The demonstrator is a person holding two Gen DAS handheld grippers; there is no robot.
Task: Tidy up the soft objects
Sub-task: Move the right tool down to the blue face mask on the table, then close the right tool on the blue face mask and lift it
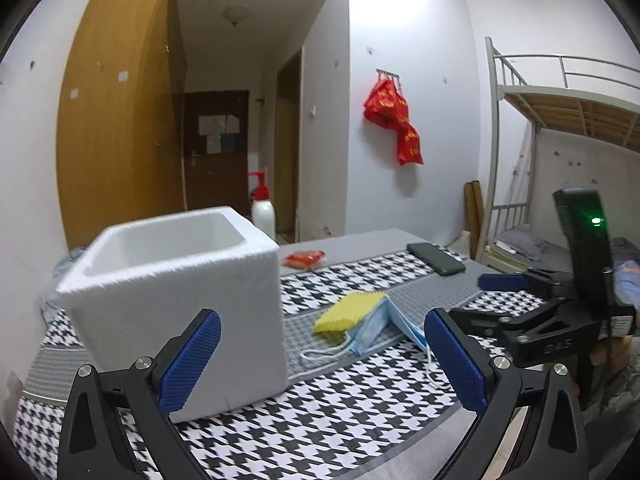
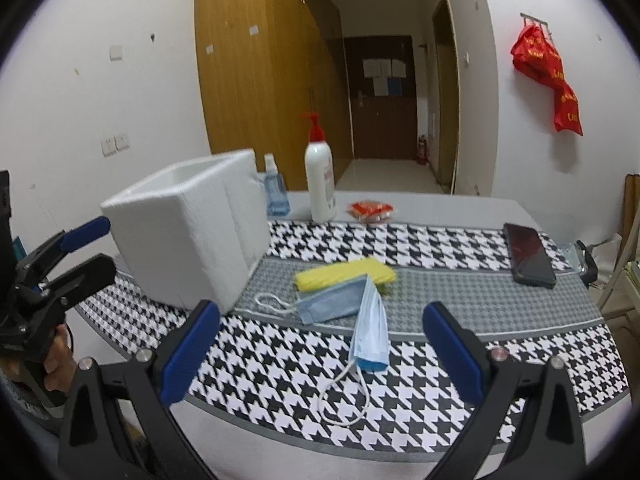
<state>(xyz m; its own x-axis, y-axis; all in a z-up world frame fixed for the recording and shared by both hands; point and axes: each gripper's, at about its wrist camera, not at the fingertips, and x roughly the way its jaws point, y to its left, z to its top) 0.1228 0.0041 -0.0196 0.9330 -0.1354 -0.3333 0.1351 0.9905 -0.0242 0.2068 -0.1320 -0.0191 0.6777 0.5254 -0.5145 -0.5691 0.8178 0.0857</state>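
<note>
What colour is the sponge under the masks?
Yellow sponge; clearest in the right wrist view.

You can't see the bottom of the foam box (image 1: 172, 300), its walls block it. The sponge (image 2: 344, 274) is partly buried under a mask (image 2: 332, 304), and the spray bottle (image 2: 276, 188) hides behind the box.

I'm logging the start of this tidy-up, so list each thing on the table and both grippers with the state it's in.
Foam box: upright, open top, looks empty.
Yellow sponge: flat on the cloth, outside the box.
Face mask: loose, partly over the sponge.
Phone: flat, screen dark.
Pump bottle: upright.
Spray bottle: upright, behind the box.
Red packet: lying flat.
Left gripper: open, empty.
Right gripper: open, empty.
</note>
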